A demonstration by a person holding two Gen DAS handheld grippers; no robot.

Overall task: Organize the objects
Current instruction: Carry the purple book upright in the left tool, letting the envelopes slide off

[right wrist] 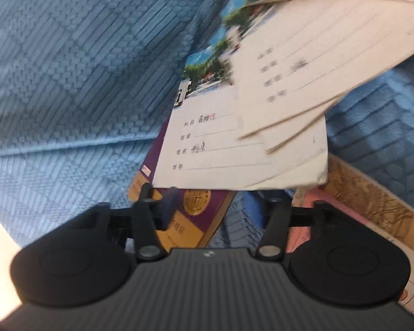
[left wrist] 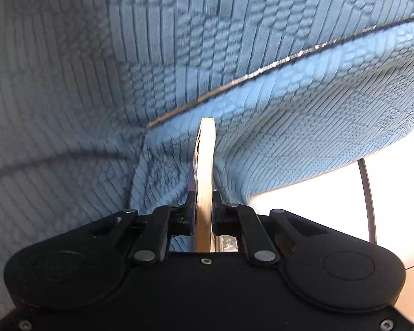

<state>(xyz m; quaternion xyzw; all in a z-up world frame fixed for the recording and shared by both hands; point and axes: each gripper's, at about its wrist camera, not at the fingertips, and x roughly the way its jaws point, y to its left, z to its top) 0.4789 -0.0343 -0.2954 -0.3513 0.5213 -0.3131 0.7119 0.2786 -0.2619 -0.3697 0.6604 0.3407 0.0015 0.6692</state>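
Booklet [left wrist: 205, 171] edge-on in clamped left tongs [left wrist: 204, 207]; right tongs [right wrist: 220, 207] agape, empty, fingertips blurred.

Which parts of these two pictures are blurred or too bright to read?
Left wrist view: the lower right corner is burnt out to white, and the blue quilted cover smears slightly near its piped seam. Right wrist view: the upper notebooks are motion-blurred, their writing unreadable; the lower notebook is sharper; glare fills the lower left corner.
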